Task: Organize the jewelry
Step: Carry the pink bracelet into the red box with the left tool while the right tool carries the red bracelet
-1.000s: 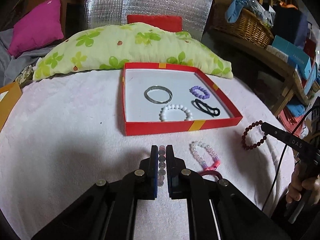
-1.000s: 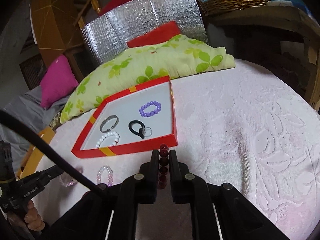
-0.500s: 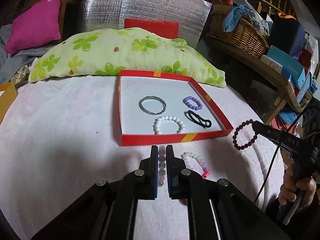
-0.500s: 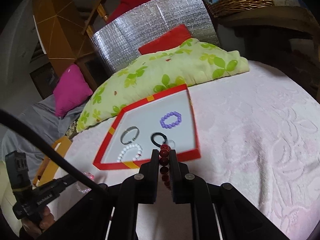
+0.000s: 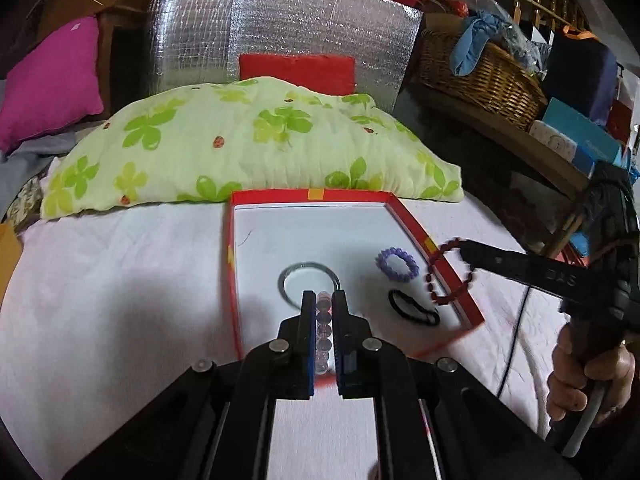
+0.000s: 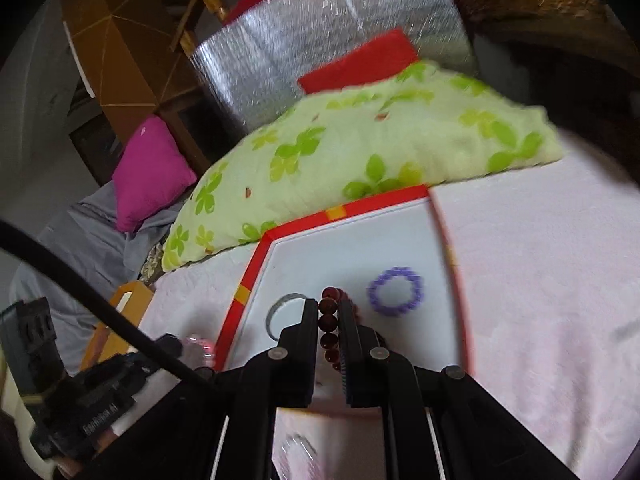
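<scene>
A red box (image 5: 414, 229) with a white floor lies on the pink-white cloth; it also shows in the right wrist view (image 6: 256, 262). In it lie a silver bangle (image 5: 289, 275), a purple bead bracelet (image 5: 398, 265) and a black hair tie (image 5: 412, 308). My left gripper (image 5: 324, 300) is shut on a pale pink-grey bead bracelet (image 5: 323, 334) and hangs over the box's near part. My right gripper (image 6: 329, 307) is shut on a dark red bead bracelet (image 6: 328, 334), which hangs over the box's right rim in the left wrist view (image 5: 440, 276).
A green-flowered pillow (image 5: 248, 148) lies right behind the box. A pale pink bead bracelet (image 6: 298, 454) lies on the cloth in front of the box. A wicker basket (image 5: 480, 76) and shelf stand at the right. A magenta cushion (image 5: 48, 80) is at the left.
Both grippers have moved forward from in front of the box to over it, each still holding its bracelet. The white bead bracelet is now hidden behind my left gripper.
</scene>
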The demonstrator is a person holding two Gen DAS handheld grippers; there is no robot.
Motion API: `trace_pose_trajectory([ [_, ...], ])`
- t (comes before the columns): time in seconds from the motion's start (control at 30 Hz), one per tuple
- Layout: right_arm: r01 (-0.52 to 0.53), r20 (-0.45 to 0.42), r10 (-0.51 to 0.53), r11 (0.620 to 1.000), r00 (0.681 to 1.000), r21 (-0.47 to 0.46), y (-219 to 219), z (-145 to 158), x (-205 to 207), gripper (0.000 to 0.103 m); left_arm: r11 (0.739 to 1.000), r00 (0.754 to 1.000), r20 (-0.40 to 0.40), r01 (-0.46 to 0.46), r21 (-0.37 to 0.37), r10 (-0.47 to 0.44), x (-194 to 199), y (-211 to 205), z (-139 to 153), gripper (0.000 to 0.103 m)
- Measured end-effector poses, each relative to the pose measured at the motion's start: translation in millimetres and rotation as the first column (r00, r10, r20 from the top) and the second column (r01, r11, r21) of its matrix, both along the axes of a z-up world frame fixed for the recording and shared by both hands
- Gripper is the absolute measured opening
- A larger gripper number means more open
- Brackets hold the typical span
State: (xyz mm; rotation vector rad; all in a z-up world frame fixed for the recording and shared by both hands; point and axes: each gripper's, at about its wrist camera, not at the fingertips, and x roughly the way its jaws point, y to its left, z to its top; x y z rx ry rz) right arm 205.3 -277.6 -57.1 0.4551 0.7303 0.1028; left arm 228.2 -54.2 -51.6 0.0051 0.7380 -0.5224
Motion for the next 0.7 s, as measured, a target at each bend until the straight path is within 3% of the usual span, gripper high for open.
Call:
trace_pose_trajectory([
  [0.17,-0.044,-0.059,0.045,0.999,0.997,0.026,9,-17,60,0.011,1.000,0.998,-0.056,-0.017,-0.002,0.017,25,-7,-22,0.007],
  [0.27,-0.057,-0.079,0.062,0.997,0.995,0.057,11,-30,90,0.011,0.999,0.996,-0.093,0.006,0.041,-0.002,31,-13,-36,0.007],
  [0.43,0.003,-0.128,0.013,0.992,0.992,0.125,0,-57,132,0.011,0.998,0.989,-0.150,-0.006,0.064,0.016,42,-15,-54,0.007],
  [0.57,0.083,-0.152,-0.067,0.991,0.986,0.103,-14,-63,138,0.014,0.995,0.989,-0.145,-0.025,0.095,0.039,43,-14,-57,0.008],
  [0.63,0.104,-0.164,-0.084,0.988,0.983,0.118,-22,-64,136,0.020,0.995,0.989,-0.144,-0.027,0.100,0.041,42,-13,-57,0.008],
  [0.7,0.129,-0.155,-0.111,0.985,0.982,0.111,-29,-61,128,0.038,0.995,0.989,-0.141,-0.030,0.097,0.043,39,-11,-56,0.008],
])
